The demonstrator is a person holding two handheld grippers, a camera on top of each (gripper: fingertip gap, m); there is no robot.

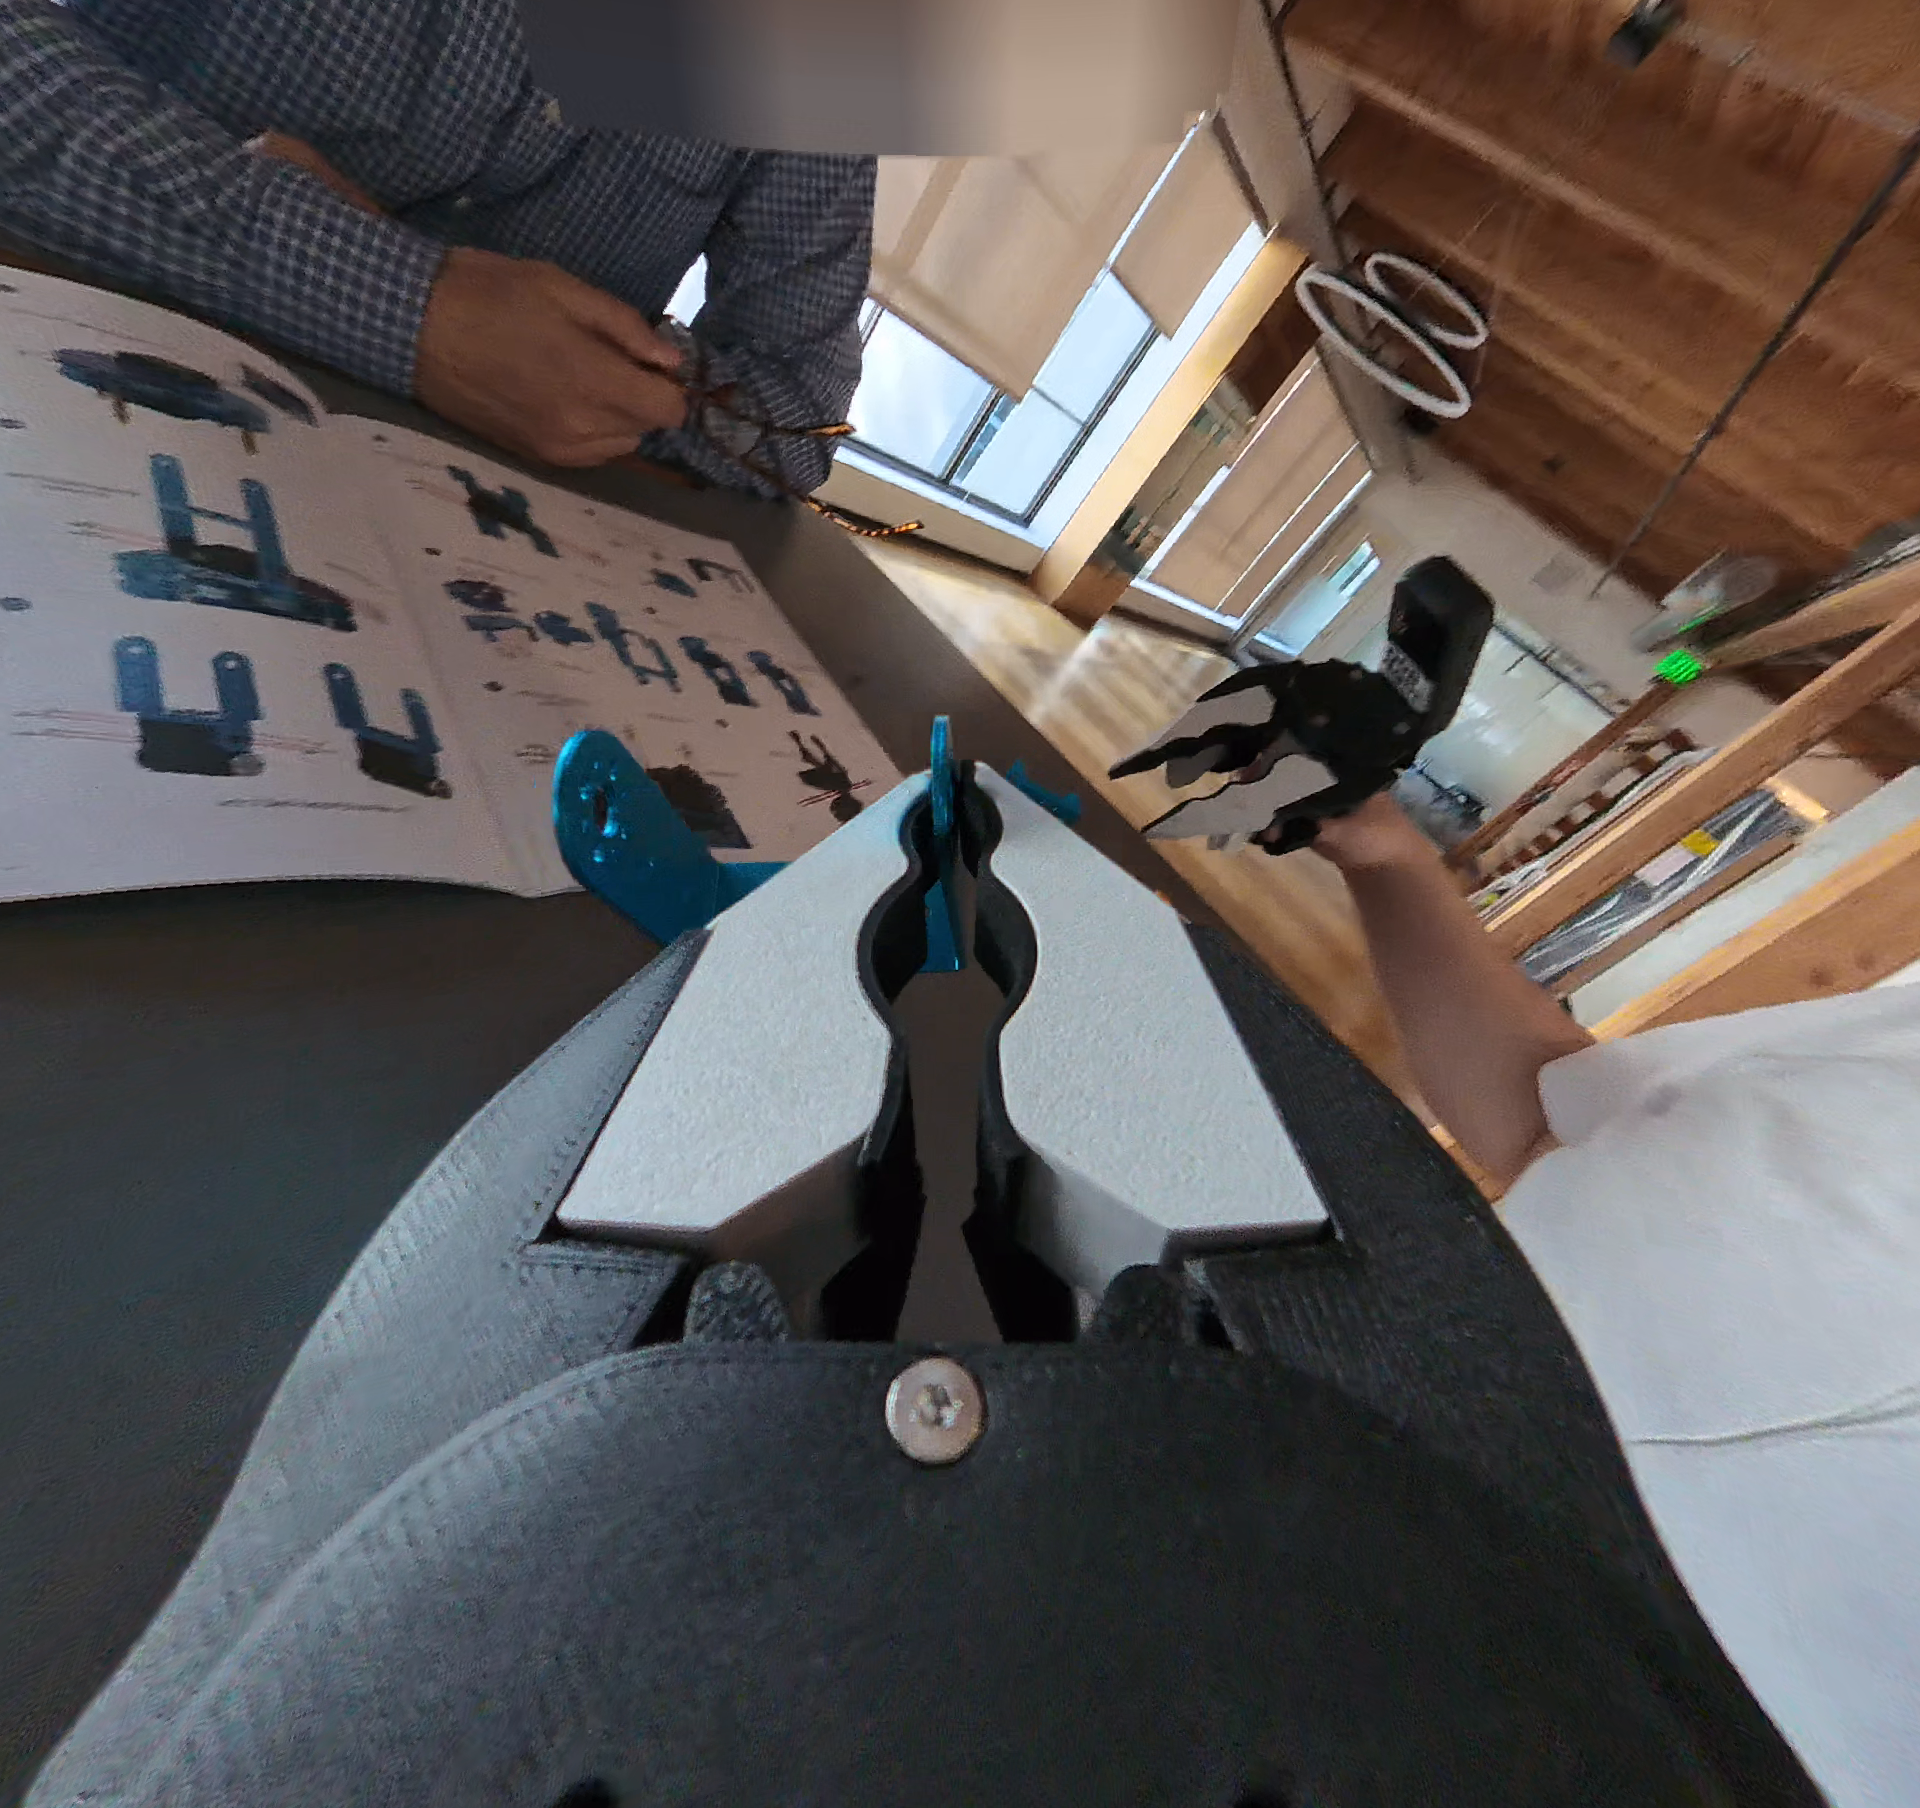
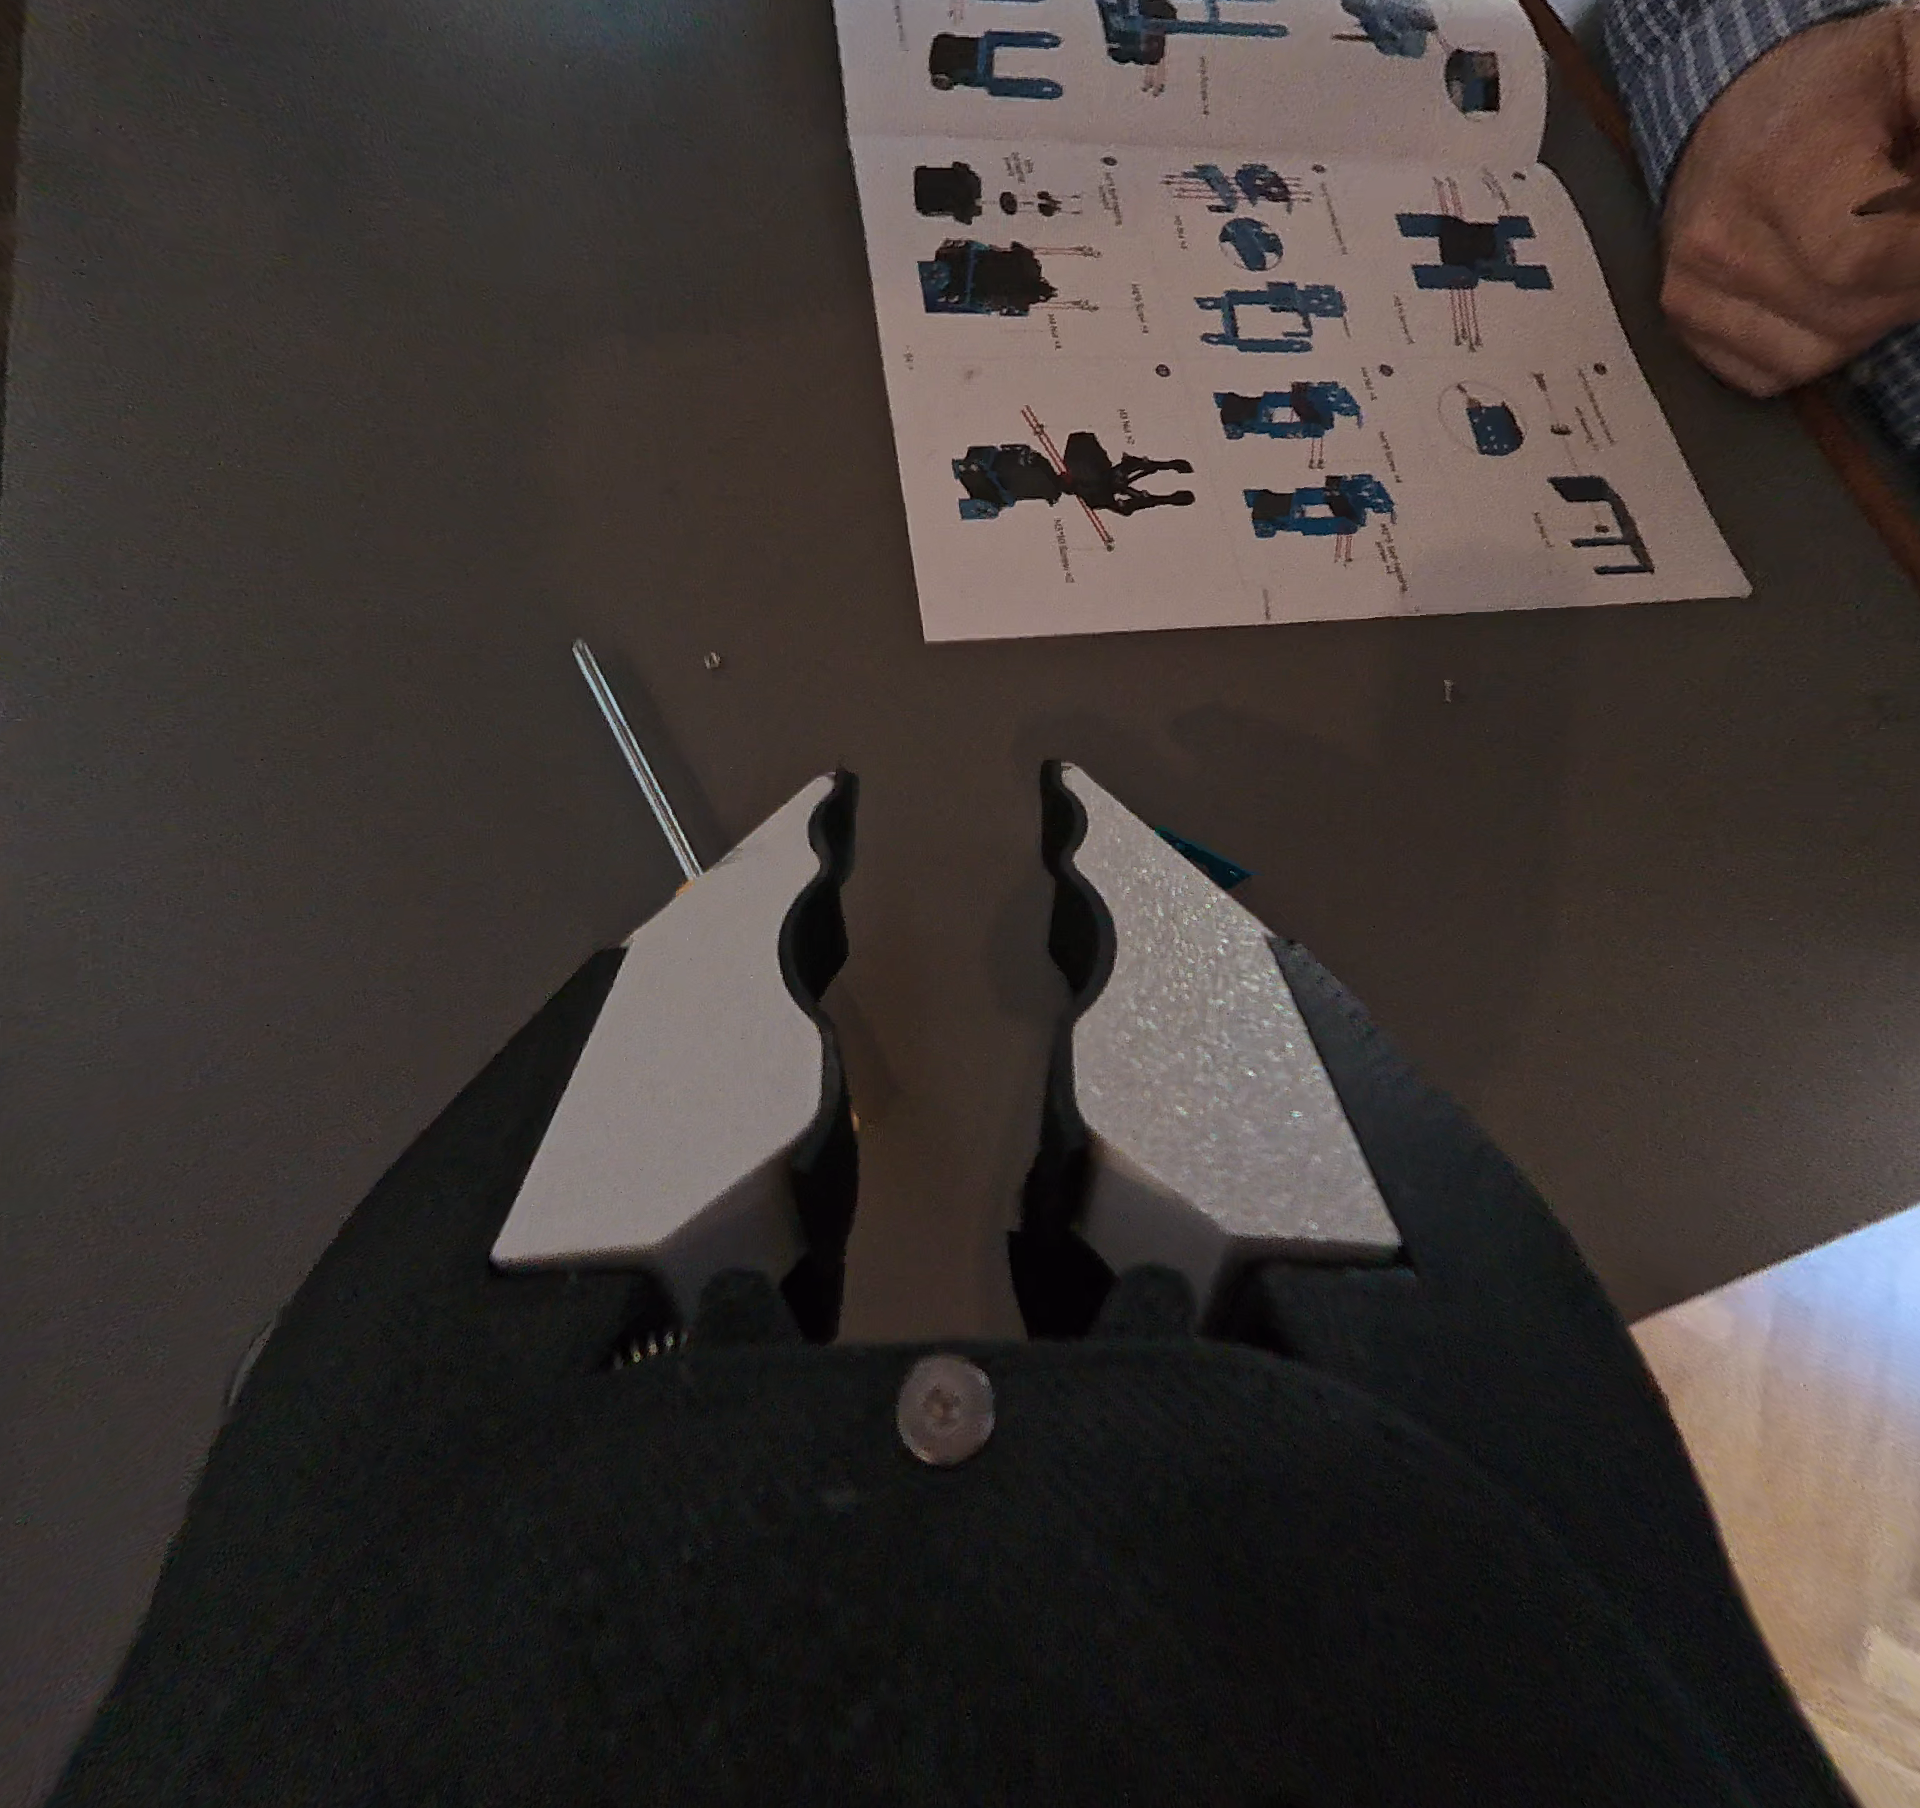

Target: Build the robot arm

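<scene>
My left gripper [image 1: 958,784] is shut on a blue metal bracket [image 1: 634,839]; one thin flange is pinched between the fingertips and the other rounded arm sticks out to the left, above the dark grey table [image 1: 260,1083]. My right gripper [image 2: 948,779] is open and empty, hovering over the dark table [image 2: 364,408]; it also shows in the left wrist view [image 1: 1195,792], raised in the air at the right. A thin metal rod [image 2: 634,756] lies just left of the right gripper's left finger. A sliver of blue part [image 2: 1195,849] peeks out behind its right finger.
An open instruction booklet [image 2: 1247,304] with pictures of blue parts lies on the table, also seen in the left wrist view [image 1: 312,636]. A second person's hand [image 2: 1797,262] in a checked sleeve rests at the table's far edge. Tiny screws [image 2: 713,660] lie near the booklet. Wooden floor [image 2: 1787,1446] lies beyond the table edge. The left gripper's tips are roughly 30 centimetres from the right gripper's.
</scene>
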